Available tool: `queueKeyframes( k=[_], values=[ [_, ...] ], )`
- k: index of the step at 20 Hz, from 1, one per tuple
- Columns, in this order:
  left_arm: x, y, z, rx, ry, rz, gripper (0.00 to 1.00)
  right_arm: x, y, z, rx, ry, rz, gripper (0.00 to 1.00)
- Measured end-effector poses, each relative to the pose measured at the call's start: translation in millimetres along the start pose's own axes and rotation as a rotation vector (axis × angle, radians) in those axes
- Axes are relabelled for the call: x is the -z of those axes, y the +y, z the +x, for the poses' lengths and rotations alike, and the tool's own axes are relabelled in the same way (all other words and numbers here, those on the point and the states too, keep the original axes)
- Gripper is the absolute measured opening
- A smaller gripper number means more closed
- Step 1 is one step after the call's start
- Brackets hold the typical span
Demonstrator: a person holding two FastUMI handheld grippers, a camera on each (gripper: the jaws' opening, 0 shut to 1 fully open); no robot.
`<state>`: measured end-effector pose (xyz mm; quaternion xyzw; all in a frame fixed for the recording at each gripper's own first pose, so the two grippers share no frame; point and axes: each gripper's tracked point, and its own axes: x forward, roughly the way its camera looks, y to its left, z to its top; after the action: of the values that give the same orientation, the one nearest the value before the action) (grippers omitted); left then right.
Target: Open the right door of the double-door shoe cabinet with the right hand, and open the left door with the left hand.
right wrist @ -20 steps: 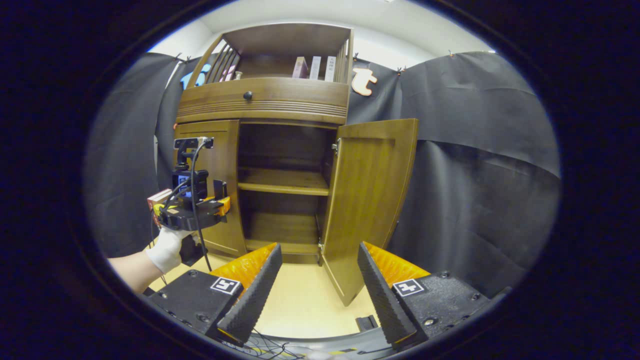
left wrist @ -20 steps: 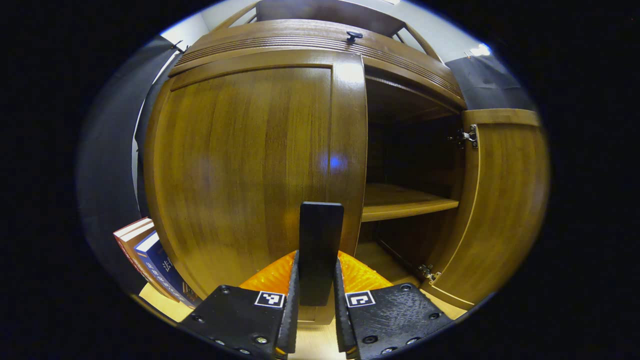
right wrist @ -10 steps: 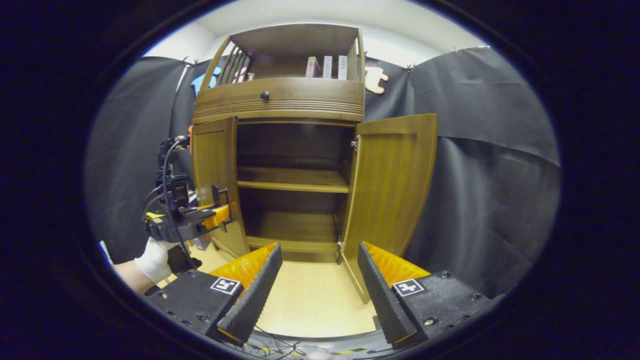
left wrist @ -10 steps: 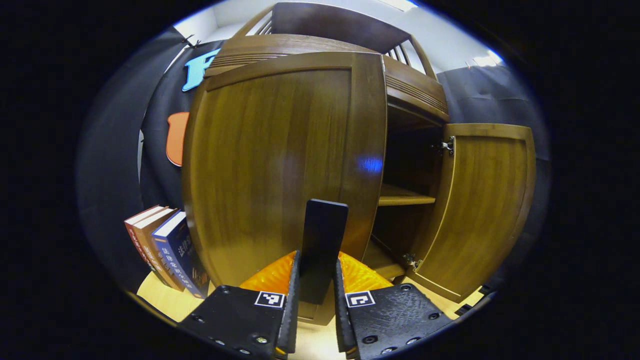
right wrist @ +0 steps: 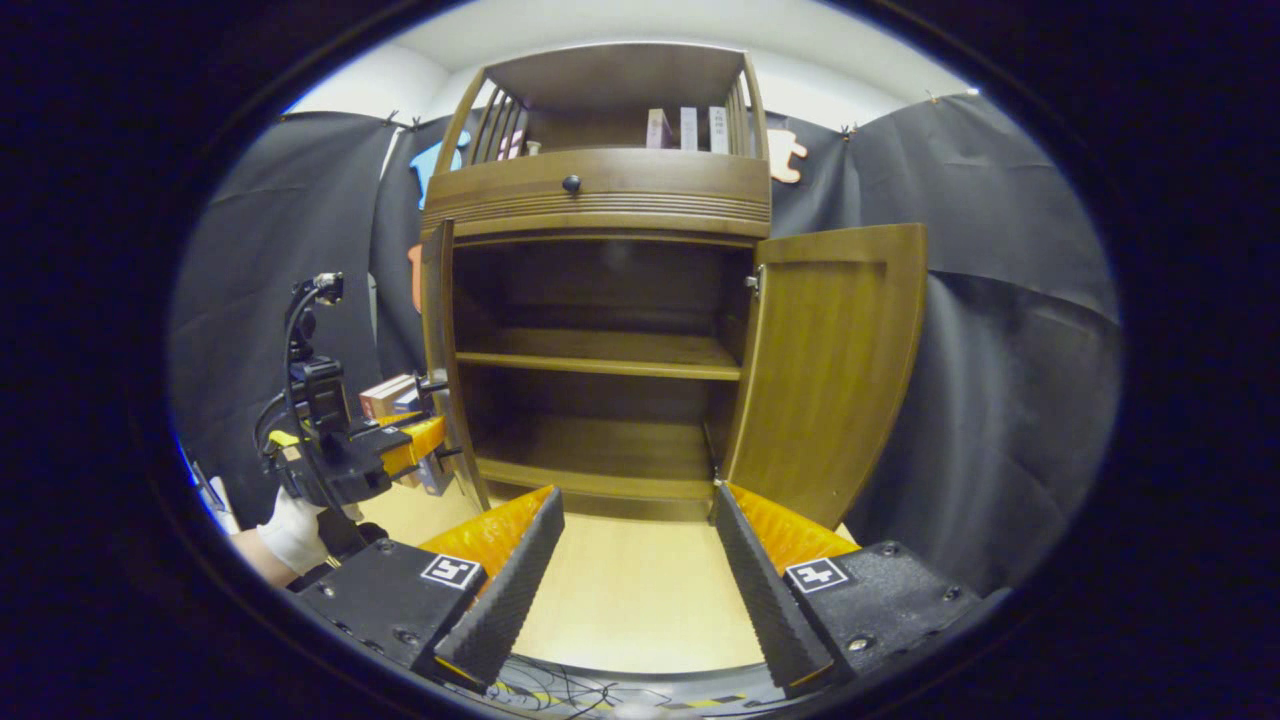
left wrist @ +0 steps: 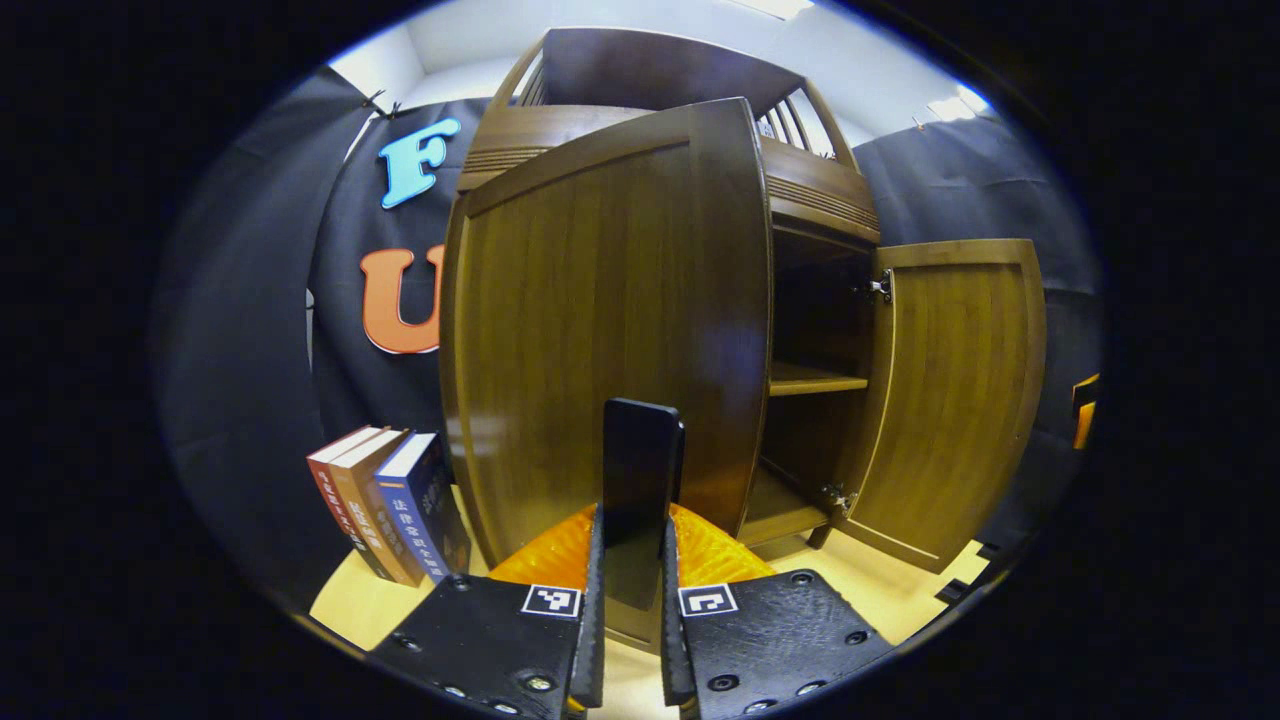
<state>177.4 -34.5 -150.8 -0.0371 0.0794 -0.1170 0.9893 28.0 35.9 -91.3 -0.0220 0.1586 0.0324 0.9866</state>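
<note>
The left gripper [left wrist: 630, 560] is clamping the left door's [left wrist: 600, 320] black handle [left wrist: 640, 470]. The right gripper [right wrist: 640, 560] is hanging apart at lower centre. The cabinet's [right wrist: 600, 190] shelves [right wrist: 600, 355] are sitting bare, books [right wrist: 685, 128] standing up top.

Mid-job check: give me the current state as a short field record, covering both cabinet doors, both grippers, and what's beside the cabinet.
left door: swung well out, seen nearly edge-on in the right gripper view
left door handle: black bar, clamped between the fingers
left gripper: shut on the handle
right door: wide open, free of any gripper
right gripper: open, fingers spread, holding nothing, back from the cabinet
cabinet interior: shelf visible, nothing seen on it
books: standing on the floor left of the cabinet
</note>
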Motion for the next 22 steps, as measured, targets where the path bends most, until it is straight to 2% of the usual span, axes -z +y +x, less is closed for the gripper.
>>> queueKeyframes(
  k=[4, 5, 6, 11, 13, 14, 15, 16, 22],
  values=[
    [0.8, 16.1, -16.9, -0.025, -0.005, 0.008, 0.21, 3.3, 15.3, 1.0, -0.036, 0.005, -0.007, 0.96],
    [2.8, 21.2, -17.6, -0.032, -0.006, 0.013, 0.12, 3.4, 20.4, 1.7, -0.048, 0.005, -0.009, 1.0],
    [2.2, 26.0, -24.6, -0.036, -0.007, 0.019, 0.15, 2.8, 25.0, 1.8, -0.059, 0.005, -0.012, 0.96],
    [4.4, 46.7, -41.1, -0.061, -0.012, 0.016, 0.15, 2.8, 45.0, 3.2, -0.101, 0.004, -0.032, 0.96],
    [4.4, 60.9, -47.1, -0.094, -0.011, 0.018, 0.14, 4.1, 51.4, 4.4, -0.115, 0.009, -0.034, 1.0],
    [4.8, 69.4, -59.3, -0.123, -0.018, 0.01, 0.1, 4.6, 54.8, 4.3, -0.123, 0.011, -0.035, 0.96],
    [5.9, 80.9, -61.5, -0.147, -0.016, 0.006, 0.05, 4.8, 57.7, 4.3, -0.127, 0.011, -0.037, 1.0],
    [5.8, 88.1, -61.1, -0.164, -0.023, 0.002, 0.01, 5.0, 59.1, 3.8, -0.132, 0.011, -0.039, 0.96],
    [6.7, 128.7, -73.8, -0.184, -0.023, -0.006, 0.0, 1.7, 70.9, 3.6, -0.151, 0.005, -0.047, 0.96]
  ],
)
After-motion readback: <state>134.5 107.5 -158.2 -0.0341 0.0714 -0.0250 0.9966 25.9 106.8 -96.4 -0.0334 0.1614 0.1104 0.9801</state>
